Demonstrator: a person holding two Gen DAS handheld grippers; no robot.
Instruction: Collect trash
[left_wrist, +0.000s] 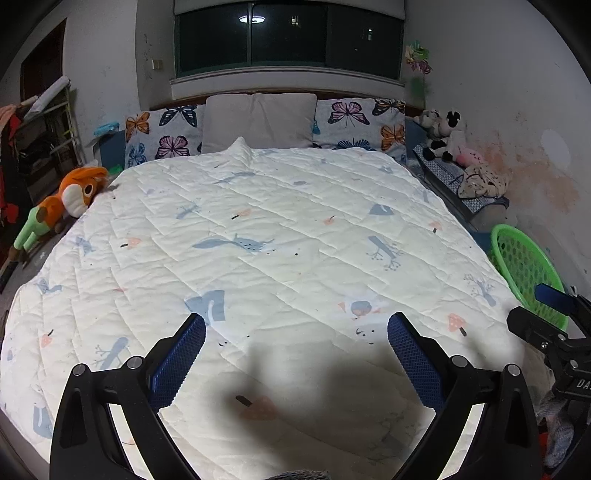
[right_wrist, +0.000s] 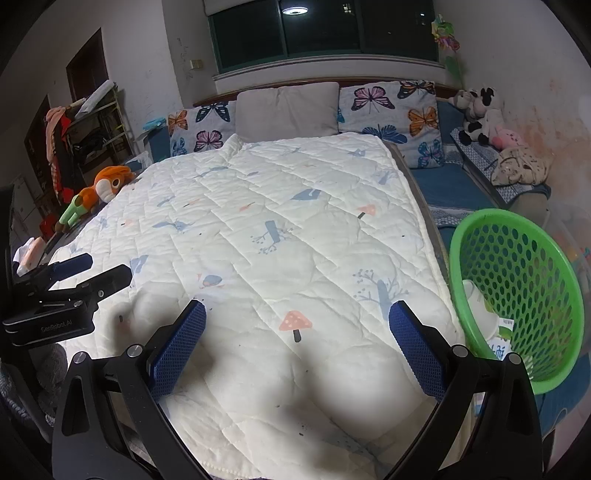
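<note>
Right wrist view shows the green basket (right_wrist: 517, 295) at the bed's right edge, with a white paper cup (right_wrist: 478, 306) and wrappers already lying in it. No loose trash is visible on the quilt (right_wrist: 277, 221). The right gripper (right_wrist: 297, 343) and left gripper (left_wrist: 295, 354) both hover near the foot, jaws spread wide and empty. Best to scan the bed's sides first, then approach any scrap low with the jaws straddling it
</note>
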